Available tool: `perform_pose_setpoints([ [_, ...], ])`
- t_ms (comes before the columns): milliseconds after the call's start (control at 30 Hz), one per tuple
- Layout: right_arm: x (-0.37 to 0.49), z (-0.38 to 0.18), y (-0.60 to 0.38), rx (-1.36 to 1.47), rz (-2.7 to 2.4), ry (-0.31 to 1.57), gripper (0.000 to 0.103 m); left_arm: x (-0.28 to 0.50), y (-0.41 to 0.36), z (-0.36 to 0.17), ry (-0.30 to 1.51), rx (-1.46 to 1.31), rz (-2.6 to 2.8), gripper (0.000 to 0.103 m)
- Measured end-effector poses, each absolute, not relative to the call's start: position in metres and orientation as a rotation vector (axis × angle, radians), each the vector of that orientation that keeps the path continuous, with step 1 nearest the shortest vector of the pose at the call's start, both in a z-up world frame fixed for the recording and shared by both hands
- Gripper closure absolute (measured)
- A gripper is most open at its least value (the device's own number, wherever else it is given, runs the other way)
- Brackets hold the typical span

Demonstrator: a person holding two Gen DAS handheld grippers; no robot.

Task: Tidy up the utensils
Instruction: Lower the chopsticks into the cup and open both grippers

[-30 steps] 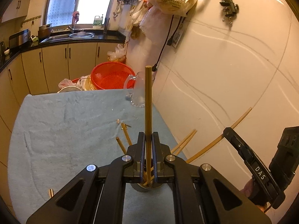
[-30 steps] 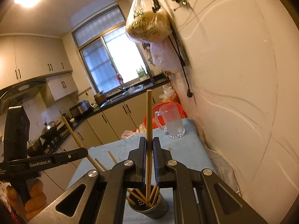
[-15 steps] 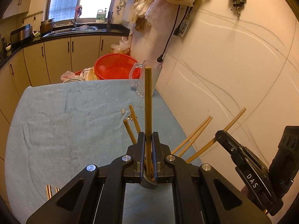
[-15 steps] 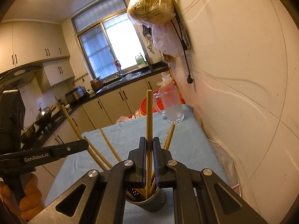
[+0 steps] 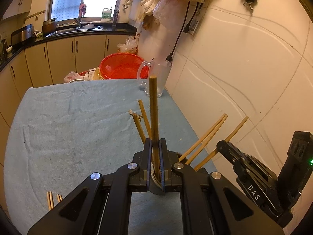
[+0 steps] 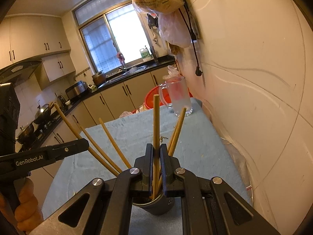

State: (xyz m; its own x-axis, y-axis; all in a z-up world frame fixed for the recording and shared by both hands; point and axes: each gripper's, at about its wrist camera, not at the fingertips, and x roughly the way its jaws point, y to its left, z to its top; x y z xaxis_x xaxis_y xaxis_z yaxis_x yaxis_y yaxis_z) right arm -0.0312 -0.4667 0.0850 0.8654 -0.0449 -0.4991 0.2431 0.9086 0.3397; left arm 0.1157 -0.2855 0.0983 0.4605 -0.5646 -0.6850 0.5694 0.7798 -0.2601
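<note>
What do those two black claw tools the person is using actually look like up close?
Both are matte black plastic. Each has two flat, narrow fingers on angular linkage arms with triangular cut-outs and round silver pivot pins. The left gripper shows "GenRobot.AI" in white on its side; the right gripper shows "DAS", with a small green light on its body. No cables show.

Upright chopstick between clamped left tongs

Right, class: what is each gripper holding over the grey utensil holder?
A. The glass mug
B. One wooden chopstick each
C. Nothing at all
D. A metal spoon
B: the left gripper and the right gripper each clamp one upright wooden chopstick, lower ends in the utensil holder.
</note>
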Motion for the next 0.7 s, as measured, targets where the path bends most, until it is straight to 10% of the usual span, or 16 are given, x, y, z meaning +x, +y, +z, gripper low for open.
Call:
perform_pose_setpoints([
  [700, -0.023, 0.075, -0.472, 0.445, -0.151, 0.555, 0.095, 0.12, -0.285, 0.088, 0.852, 0.0, -0.685, 0.096],
])
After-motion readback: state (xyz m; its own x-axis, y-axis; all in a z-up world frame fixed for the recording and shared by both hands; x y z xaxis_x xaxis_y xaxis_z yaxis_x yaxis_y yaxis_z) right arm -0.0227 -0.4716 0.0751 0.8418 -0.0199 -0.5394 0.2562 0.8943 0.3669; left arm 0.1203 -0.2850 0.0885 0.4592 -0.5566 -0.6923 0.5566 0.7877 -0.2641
